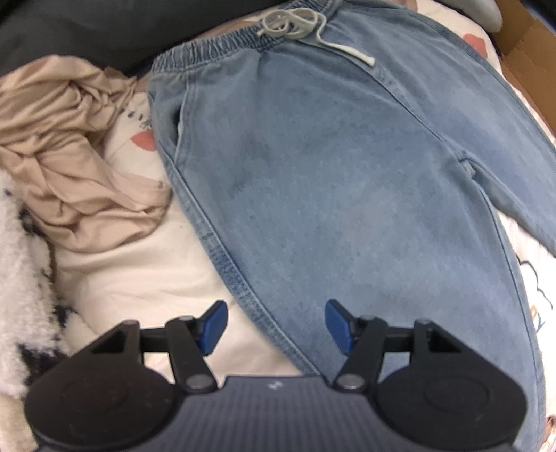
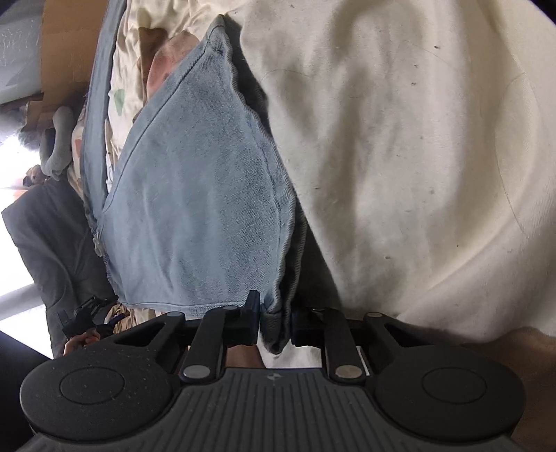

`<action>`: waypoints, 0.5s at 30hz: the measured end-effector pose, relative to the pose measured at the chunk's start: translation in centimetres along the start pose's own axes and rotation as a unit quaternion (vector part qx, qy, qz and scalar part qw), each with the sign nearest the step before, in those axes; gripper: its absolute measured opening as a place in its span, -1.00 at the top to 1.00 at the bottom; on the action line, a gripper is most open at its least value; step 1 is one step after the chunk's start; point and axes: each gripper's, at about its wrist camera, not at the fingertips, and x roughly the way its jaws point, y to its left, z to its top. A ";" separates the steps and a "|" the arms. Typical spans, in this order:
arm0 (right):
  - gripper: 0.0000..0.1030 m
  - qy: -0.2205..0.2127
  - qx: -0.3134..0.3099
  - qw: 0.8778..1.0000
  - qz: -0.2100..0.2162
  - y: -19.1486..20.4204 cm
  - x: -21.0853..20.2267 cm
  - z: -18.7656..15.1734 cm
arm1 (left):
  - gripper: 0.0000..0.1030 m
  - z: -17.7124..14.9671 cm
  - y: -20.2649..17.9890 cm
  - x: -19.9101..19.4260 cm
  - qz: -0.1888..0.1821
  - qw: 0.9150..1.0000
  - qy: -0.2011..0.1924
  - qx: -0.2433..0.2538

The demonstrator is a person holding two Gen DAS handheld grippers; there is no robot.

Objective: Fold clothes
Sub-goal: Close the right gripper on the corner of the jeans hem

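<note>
Light blue denim trousers (image 1: 330,167) with an elastic waistband and a white drawstring (image 1: 299,24) lie flat on a cream bed sheet (image 1: 146,271), waistband at the far end. My left gripper (image 1: 276,325) is open and empty, hovering over the trousers' left side seam. In the right wrist view my right gripper (image 2: 276,321) is shut on the hem of a trouser leg (image 2: 208,194), which is lifted off the cream sheet (image 2: 417,139).
A crumpled beige garment (image 1: 69,149) lies left of the trousers, with a white fluffy item (image 1: 21,278) further left. A dark cushion (image 1: 87,27) is at the back. A cardboard box (image 1: 524,52) stands at the far right.
</note>
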 end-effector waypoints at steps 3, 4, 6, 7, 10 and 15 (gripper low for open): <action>0.81 -0.003 -0.016 1.000 -0.008 0.6 -0.2 0.1 | -0.26 -0.1 0.5 0.7 -0.013 1.000 -0.003 -0.020; 0.81 -0.004 -0.019 1.000 -0.006 0.9 -0.3 0.1 | -0.24 -0.2 0.6 0.9 -0.019 0.999 -0.005 -0.025; 0.82 -0.005 -0.026 1.000 -0.005 1.4 -0.8 0.3 | -0.17 -0.3 0.9 1.2 -0.027 0.999 -0.007 -0.033; 0.82 -0.005 -0.028 1.000 -0.004 1.6 -1.1 0.4 | -0.15 -0.4 1.0 1.4 -0.028 0.999 -0.008 -0.039; 0.82 -0.003 -0.037 0.999 -0.001 2.5 -2.1 0.8 | 0.05 -0.7 1.6 2.0 -0.031 0.998 -0.010 -0.061; 0.82 -0.005 -0.055 0.998 0.008 4.3 -4.2 1.3 | 0.14 -1.5 3.1 2.4 -0.043 0.994 -0.023 -0.099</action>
